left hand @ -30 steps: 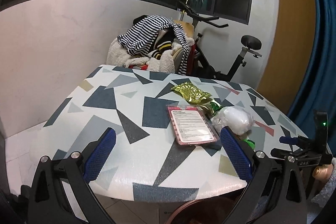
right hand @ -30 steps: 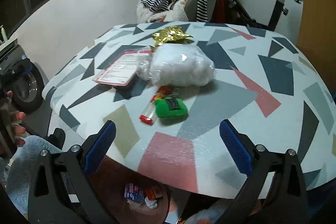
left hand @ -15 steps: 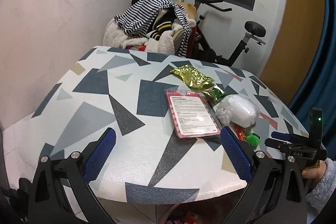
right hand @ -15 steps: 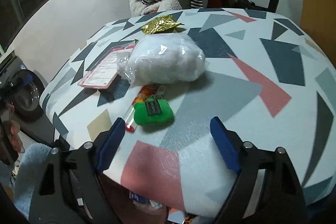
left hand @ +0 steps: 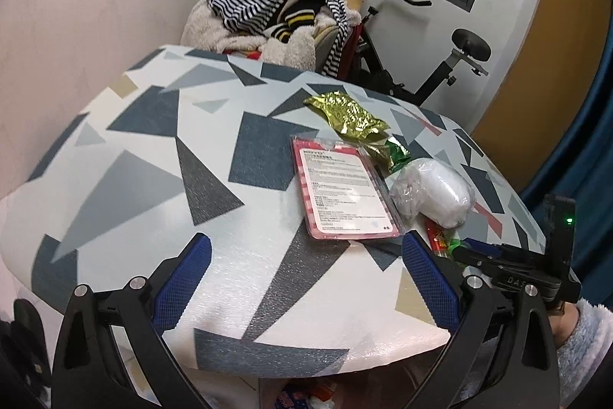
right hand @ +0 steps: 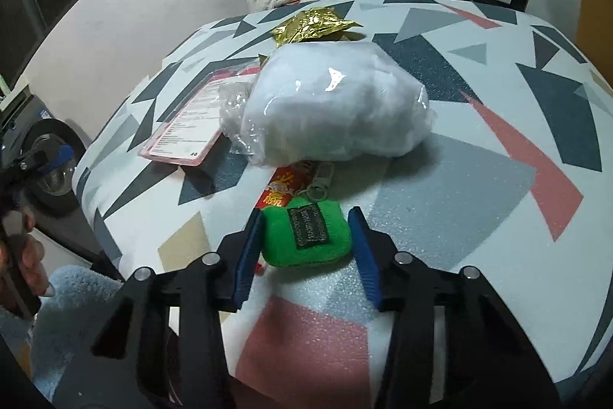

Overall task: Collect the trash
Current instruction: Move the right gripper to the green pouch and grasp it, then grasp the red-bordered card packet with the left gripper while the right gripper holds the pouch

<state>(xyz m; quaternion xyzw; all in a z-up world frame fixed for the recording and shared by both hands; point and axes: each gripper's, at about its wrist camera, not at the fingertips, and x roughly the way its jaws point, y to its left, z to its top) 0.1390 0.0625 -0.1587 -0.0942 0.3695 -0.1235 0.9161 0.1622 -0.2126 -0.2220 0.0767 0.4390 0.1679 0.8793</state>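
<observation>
Small green plush pouch with dark woven label (right hand: 306,234) lies near table's front edge, below white cotton-filled plastic bag (right hand: 337,102); right gripper (right hand: 306,248) closing around it, pads not yet pressing; soft, light, squashy; pinch across middle; left gripper (left hand: 306,278) spread wide, empty.

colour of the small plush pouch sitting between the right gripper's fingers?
Bright green plush pouch with a dark sewn label; clearest in the right wrist view.

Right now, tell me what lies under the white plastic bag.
A red printed wrapper and a metal key clasp poke out from under the white plastic bag, the clasp leading to the green plush pouch. How far they extend underneath is hidden.
</observation>
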